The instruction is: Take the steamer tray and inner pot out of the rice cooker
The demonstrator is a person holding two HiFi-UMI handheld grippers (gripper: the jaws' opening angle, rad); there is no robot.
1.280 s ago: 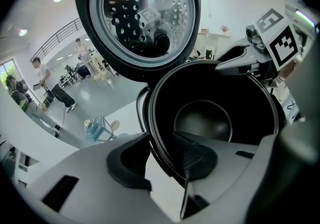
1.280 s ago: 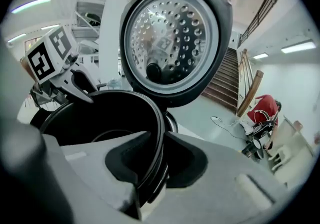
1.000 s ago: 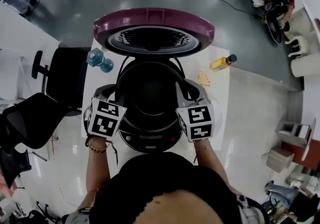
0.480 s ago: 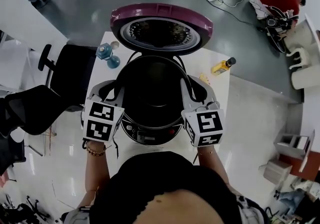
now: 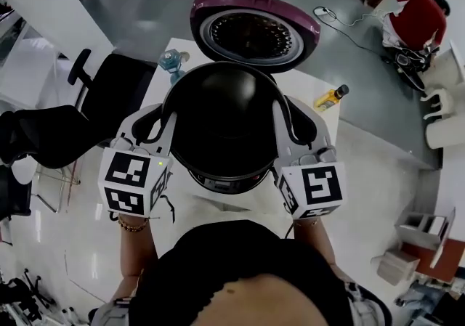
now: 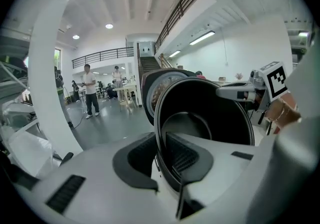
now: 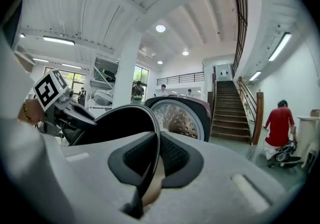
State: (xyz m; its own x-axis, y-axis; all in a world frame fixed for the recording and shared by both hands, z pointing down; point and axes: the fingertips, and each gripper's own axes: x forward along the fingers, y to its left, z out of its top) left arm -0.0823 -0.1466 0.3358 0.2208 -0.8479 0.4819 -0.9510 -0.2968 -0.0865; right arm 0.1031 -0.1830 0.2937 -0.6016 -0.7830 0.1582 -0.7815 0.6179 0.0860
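Note:
The black inner pot [image 5: 221, 121] hangs above the rice cooker body [image 5: 221, 181], held by its rim on both sides. My left gripper [image 5: 163, 120] has the left rim between its jaws, which are closing, pads against the pot wall [image 6: 215, 113]. My right gripper [image 5: 283, 110] is shut on the right rim [image 7: 115, 123]. The cooker's purple lid [image 5: 254, 30] stands open behind. In the left gripper view my left gripper [image 6: 162, 150] straddles the rim. In the right gripper view my right gripper [image 7: 152, 158] clamps it. I cannot make out a steamer tray.
The cooker stands on a white table [image 5: 320, 128]. A blue bottle [image 5: 174, 63] sits at the back left and a yellow bottle [image 5: 330, 96] at the back right. A black office chair [image 5: 109, 92] stands left of the table. People stand far off in the hall.
Both grippers have risen with the inner pot, lifting it out of the cooker body. The pot now looms larger and covers most of the cooker.

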